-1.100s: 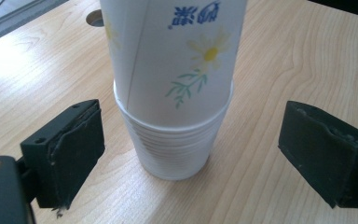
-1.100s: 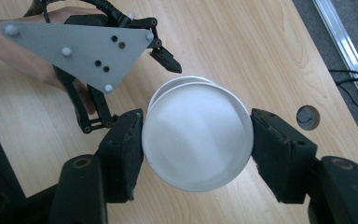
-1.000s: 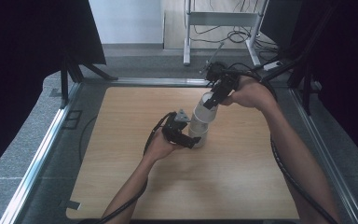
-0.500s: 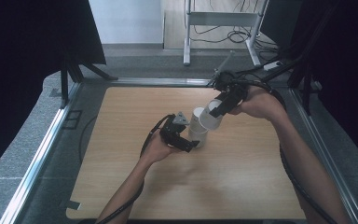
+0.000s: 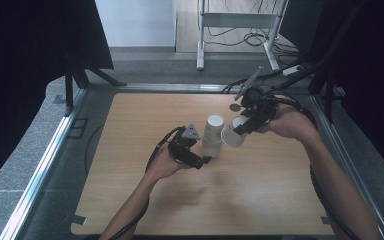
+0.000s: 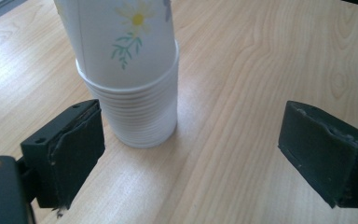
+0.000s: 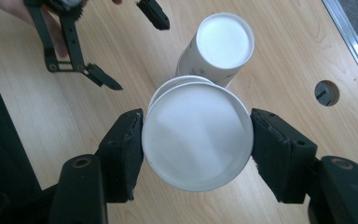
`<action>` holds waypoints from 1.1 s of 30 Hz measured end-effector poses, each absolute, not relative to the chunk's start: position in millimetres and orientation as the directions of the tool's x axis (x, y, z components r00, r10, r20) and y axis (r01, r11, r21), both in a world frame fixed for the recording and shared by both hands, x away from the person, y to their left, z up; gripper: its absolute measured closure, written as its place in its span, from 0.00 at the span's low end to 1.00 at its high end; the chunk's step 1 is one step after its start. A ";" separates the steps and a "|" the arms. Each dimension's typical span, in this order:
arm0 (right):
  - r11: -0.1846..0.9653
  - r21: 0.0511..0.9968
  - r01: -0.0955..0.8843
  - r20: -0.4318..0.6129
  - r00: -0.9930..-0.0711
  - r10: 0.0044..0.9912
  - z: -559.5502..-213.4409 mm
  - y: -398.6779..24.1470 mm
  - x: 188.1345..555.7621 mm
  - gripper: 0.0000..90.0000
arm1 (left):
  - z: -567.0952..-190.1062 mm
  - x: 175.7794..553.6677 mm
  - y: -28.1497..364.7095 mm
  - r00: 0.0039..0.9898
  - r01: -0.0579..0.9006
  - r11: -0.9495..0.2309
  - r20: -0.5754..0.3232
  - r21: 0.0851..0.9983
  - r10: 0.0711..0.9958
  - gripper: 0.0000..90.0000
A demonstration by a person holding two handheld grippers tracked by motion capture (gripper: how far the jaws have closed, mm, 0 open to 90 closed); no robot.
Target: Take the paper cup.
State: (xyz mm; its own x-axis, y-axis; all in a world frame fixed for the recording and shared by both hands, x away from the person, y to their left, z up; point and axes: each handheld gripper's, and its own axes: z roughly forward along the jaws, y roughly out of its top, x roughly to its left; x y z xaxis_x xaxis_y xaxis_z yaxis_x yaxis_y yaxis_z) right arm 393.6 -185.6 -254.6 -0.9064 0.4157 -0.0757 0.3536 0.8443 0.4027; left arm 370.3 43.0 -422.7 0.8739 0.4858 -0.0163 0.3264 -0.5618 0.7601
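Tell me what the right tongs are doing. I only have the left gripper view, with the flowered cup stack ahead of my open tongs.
Observer: The right tongs are shut on a white cup.
Operator: Is that cup away from the stack?
Observer: In the high view it hangs tilted beside the upper part of the stack, on the person's right. I cannot tell whether they touch.
Operator: What does the stack's top look like?
Observer: In the right gripper view the top cup is upside down, with its flat white base facing up.
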 end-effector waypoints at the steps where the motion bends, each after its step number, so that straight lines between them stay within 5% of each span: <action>1: 0.844 0.404 0.353 -0.073 -0.907 0.414 -256.1 -186.9 392.5 0.41 | -422.9 368.7 43.8 0.874 0.326 -0.559 -0.019 0.763 0.485 0.08; 33: 0.829 0.465 0.310 -0.021 -0.933 0.360 -313.6 -199.6 366.0 0.41 | -436.2 336.4 54.7 0.918 0.296 -0.558 -0.070 0.775 0.390 0.03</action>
